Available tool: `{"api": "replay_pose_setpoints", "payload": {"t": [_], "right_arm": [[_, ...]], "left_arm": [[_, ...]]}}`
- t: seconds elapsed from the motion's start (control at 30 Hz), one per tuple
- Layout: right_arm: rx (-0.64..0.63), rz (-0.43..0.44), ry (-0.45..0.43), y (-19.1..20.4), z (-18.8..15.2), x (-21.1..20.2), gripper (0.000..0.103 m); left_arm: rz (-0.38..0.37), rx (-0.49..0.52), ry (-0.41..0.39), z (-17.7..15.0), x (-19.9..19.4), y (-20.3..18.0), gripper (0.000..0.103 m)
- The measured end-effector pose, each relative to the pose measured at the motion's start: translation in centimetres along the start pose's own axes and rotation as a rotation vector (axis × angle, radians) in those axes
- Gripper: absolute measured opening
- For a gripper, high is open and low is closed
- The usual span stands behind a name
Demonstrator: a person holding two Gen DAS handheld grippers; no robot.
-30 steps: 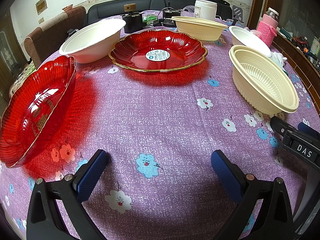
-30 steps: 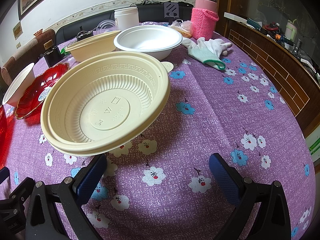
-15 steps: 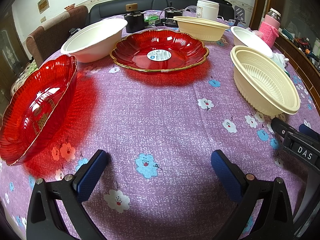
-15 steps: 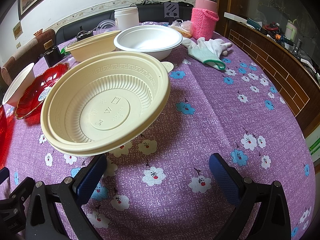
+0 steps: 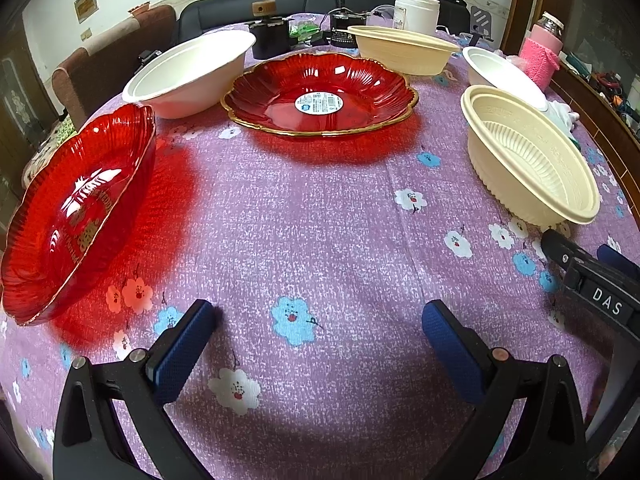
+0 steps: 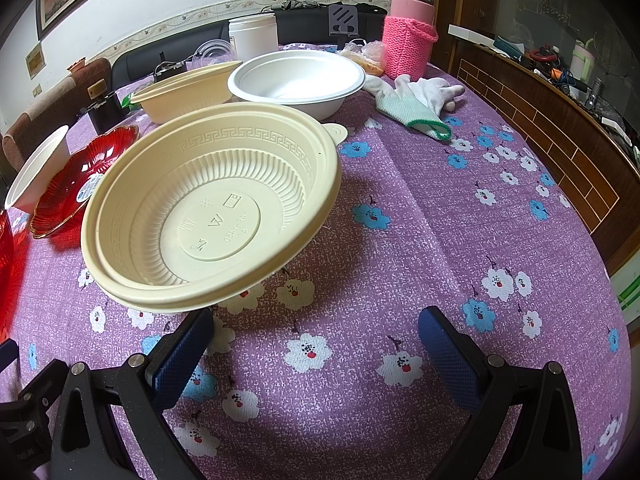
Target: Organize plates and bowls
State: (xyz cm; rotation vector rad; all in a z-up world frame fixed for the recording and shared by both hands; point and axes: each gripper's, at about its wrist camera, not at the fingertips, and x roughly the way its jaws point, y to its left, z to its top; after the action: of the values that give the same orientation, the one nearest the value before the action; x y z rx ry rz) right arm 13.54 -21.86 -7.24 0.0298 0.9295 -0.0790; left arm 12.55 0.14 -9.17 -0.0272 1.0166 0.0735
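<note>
Two red glass plates lie on the purple flowered tablecloth: one close at the left, one with a sticker in the middle. A cream plastic bowl sits near the right, a second cream bowl at the back. White bowls stand at back left and back right. My left gripper is open over bare cloth. My right gripper is open, its left fingertip just under the near cream bowl's rim.
At the back stand a white jar, a pink knit-covered flask, black gadgets and a sofa. White and green gloves lie at the right. A wooden ledge borders the table on the right.
The left wrist view has drifted slightly, so the plates and bowls sit a little lower in frame. The right gripper and near cream bowl have not moved.
</note>
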Motion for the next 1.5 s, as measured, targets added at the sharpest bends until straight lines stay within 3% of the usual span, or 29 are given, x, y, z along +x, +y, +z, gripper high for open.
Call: {"api": "replay_pose_setpoints", "payload": {"t": [1.5], "right_arm": [[0.0, 0.0, 0.0, -0.12, 0.03, 0.03, 0.102]], "left_arm": [[-0.001, -0.005, -0.028, 0.12, 0.11, -0.08, 0.103]]}}
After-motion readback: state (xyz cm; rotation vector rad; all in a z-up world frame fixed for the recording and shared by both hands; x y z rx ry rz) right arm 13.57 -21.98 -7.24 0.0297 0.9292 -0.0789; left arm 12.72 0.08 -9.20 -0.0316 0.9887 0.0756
